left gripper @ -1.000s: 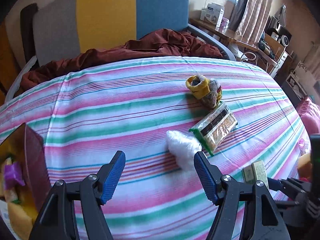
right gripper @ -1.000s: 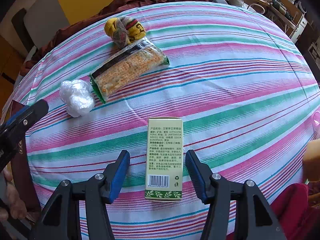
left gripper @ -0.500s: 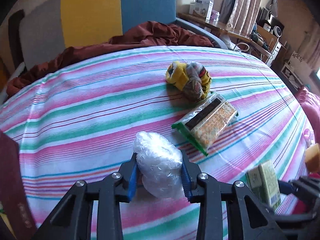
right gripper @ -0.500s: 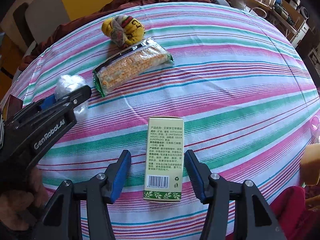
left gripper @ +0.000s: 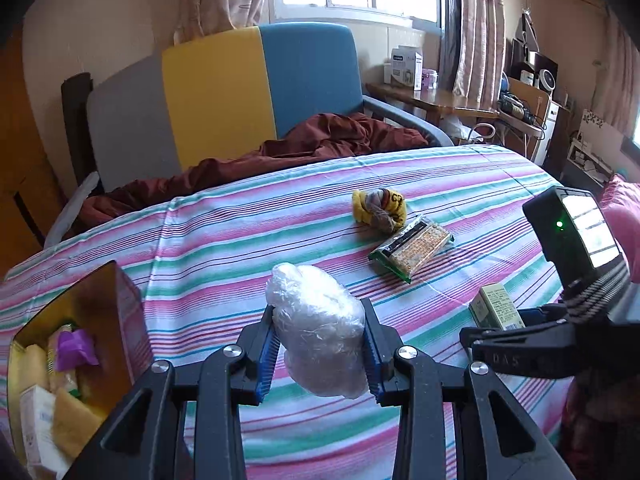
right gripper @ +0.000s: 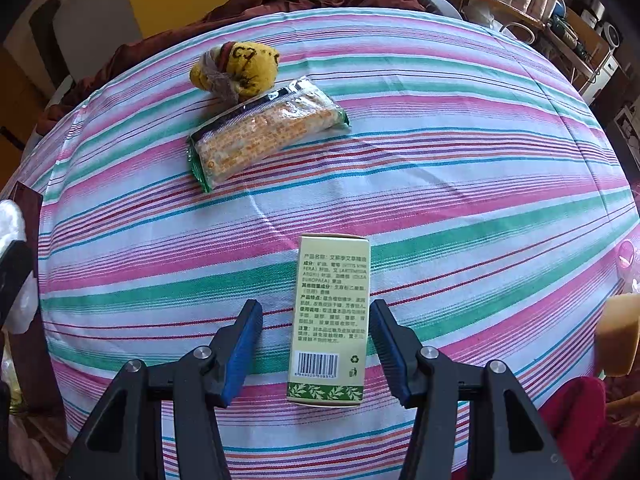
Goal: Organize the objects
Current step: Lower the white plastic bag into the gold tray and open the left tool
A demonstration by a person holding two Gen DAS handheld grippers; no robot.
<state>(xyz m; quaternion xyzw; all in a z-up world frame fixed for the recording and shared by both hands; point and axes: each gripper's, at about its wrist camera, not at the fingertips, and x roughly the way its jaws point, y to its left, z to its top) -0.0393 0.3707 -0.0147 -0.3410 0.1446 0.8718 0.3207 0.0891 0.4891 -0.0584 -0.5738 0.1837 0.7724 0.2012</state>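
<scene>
Left claw [left gripper: 319,350]: clamped on a crumpled clear plastic bundle [left gripper: 318,330], lifted off the striped cloth surface [left gripper: 224,240], beside an open box [left gripper: 80,344].
Right claw [right gripper: 316,350]: parted, straddling a pale green printed carton [right gripper: 330,320] lying flat; pads not touching it.
Farther back: a corn snack packet [right gripper: 260,136] touching a yellow plush toy [right gripper: 236,66].

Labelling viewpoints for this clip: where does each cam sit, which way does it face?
Left wrist: sits behind the left tongs, angled down across the striped bed toward the window; its blue pads grip a plastic-wrapped bundle above the bed, and the right tongs show at right.
Right wrist: sits behind the right tongs, facing steeply down; open fingers straddle a green box lying flat.
Both views share: the green box, the snack packet and the yellow sock ball.
</scene>
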